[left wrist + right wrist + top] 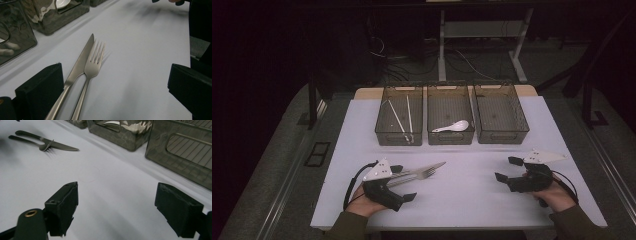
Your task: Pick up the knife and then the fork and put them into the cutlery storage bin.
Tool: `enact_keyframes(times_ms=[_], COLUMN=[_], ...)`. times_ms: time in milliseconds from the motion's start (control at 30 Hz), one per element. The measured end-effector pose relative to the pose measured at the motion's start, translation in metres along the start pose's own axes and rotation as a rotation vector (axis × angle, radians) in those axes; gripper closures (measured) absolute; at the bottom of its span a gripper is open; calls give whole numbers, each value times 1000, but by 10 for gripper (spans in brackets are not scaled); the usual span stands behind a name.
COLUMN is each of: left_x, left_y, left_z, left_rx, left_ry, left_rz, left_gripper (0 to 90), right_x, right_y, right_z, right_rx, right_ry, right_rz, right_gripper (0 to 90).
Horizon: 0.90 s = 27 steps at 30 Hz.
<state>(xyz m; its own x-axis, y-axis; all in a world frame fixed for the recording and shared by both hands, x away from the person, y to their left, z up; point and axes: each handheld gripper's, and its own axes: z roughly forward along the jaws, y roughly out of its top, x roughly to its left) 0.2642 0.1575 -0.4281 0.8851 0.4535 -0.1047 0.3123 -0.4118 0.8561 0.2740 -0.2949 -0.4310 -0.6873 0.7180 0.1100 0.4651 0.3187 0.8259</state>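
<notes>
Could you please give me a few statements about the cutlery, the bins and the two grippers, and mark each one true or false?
1. The fork and the knife lie side by side on the white cloth. True.
2. The left gripper is clamped shut on the fork. False: its jaws stand open, with both handles lying between them on the cloth.
3. A white spoon lies in the middle bin. True.
4. The right bin holds the chopsticks. False: the chopsticks are in the left bin.
5. The right gripper holds a knife. False: its jaws are open over bare cloth, with nothing between them.
</notes>
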Motion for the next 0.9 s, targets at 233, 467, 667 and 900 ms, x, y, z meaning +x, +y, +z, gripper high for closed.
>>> enact_keyframes(times_ms=[233,467,667,900], left_x=[0,1,6,19], left_y=[0,2,7,17], left_z=[-1,-3,-3,2], left_rx=[1,-1,-6,3], left_ry=[6,15,27,36], left_rz=[-1,-6,-10,-26], left_gripper=[0,0,0,42], right_x=[6,11,11,10], right_y=[-12,-16,-15,-15], right_z=[-4,-6,-6,-6], right_rx=[-5,-7,-3,-5], right_ry=[7,26,26,23], right_rz=[0,-5,-2,3], right_gripper=[188,188,188,188])
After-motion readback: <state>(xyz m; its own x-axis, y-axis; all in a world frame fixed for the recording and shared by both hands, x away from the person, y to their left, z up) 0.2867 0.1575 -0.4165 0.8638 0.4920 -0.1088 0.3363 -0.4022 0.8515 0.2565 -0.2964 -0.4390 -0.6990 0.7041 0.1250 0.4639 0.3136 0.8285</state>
